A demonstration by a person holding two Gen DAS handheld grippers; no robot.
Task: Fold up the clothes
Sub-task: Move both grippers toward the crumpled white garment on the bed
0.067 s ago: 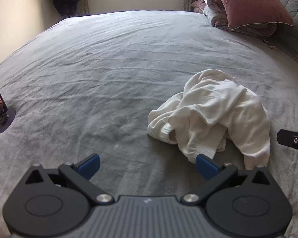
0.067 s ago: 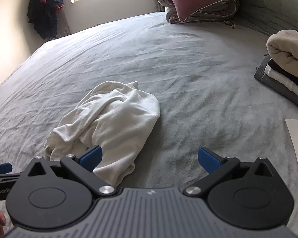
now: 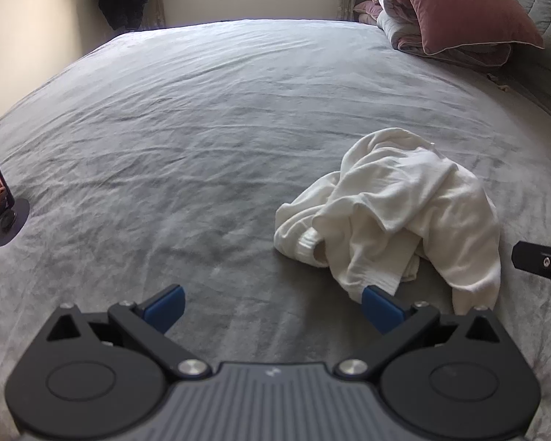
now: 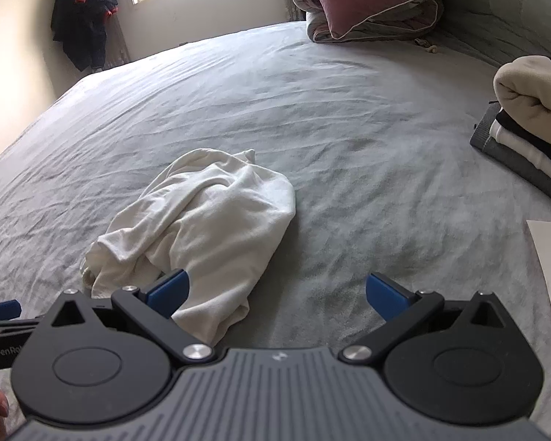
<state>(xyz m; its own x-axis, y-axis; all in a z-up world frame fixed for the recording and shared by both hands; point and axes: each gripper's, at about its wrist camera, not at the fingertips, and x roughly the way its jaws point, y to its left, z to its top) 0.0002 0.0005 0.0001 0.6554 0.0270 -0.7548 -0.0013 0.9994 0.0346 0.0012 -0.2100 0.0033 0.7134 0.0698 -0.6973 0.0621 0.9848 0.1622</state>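
- on the grey bed (image 3: 202,139), a white garment (image 3: 396,213) lies crumpled in a heap, not yet spread or folded.
- at the right edge, a stack of folded clothes (image 4: 529,125) suggests earlier pieces are done; this one is left.
- left gripper (image 3: 272,310): jaws spread wide, empty, its right pad just beside the garment's near edge.
- right gripper (image 4: 277,294): jaws spread wide, holding nothing.

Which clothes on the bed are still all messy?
The white garment, crumpled in a heap mid-bed. The other clothes, the folded stack at the right edge, lie in neat layers.
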